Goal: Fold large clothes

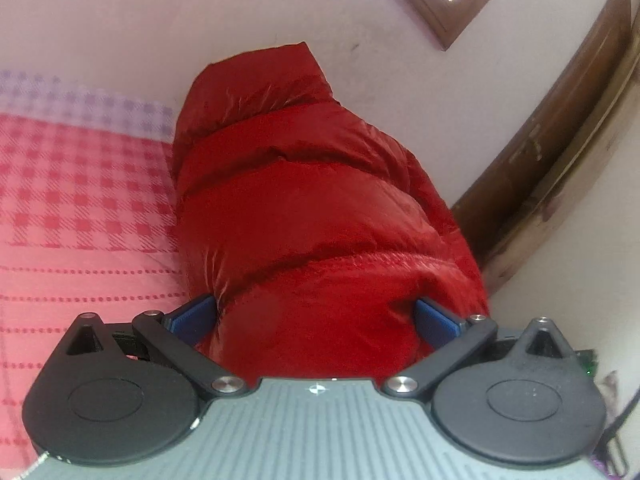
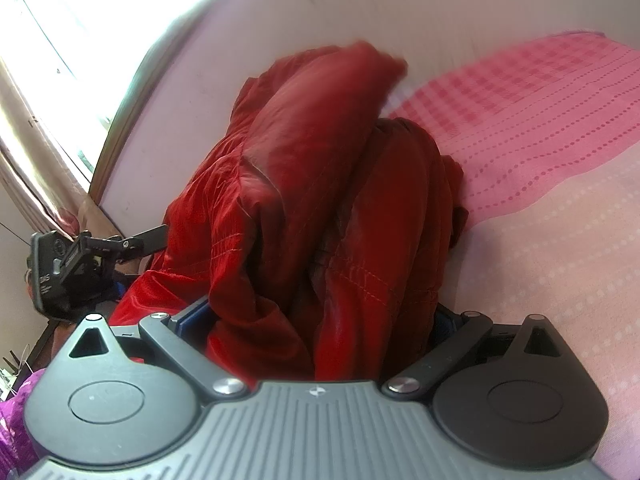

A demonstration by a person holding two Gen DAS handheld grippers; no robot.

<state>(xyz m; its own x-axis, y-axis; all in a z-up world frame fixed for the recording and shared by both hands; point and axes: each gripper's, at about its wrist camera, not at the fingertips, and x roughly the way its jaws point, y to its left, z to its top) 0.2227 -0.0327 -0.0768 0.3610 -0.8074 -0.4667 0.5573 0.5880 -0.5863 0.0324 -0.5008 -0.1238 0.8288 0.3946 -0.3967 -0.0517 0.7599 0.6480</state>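
Note:
A red puffer jacket [image 1: 304,208] fills the middle of the left wrist view, held up above a pink checked bed sheet [image 1: 72,184]. My left gripper [image 1: 316,316] is shut on a thick bunch of the jacket, its blue pads [image 1: 192,316] pressed into the fabric on both sides. In the right wrist view the same jacket [image 2: 320,200] hangs in bunched folds. My right gripper [image 2: 316,320] is shut on another bunch of it, its pads mostly buried in the fabric. The left gripper's body [image 2: 80,268] shows at the left of that view, against the jacket's edge.
The bed sheet [image 2: 540,128] lies to the right in the right wrist view. A pale wall [image 1: 240,12] stands behind the jacket. A wooden frame [image 1: 560,128] runs along the right. A bright window with curtains [image 2: 48,80] is at the left. A purple cloth [image 2: 16,420] lies at the bottom left.

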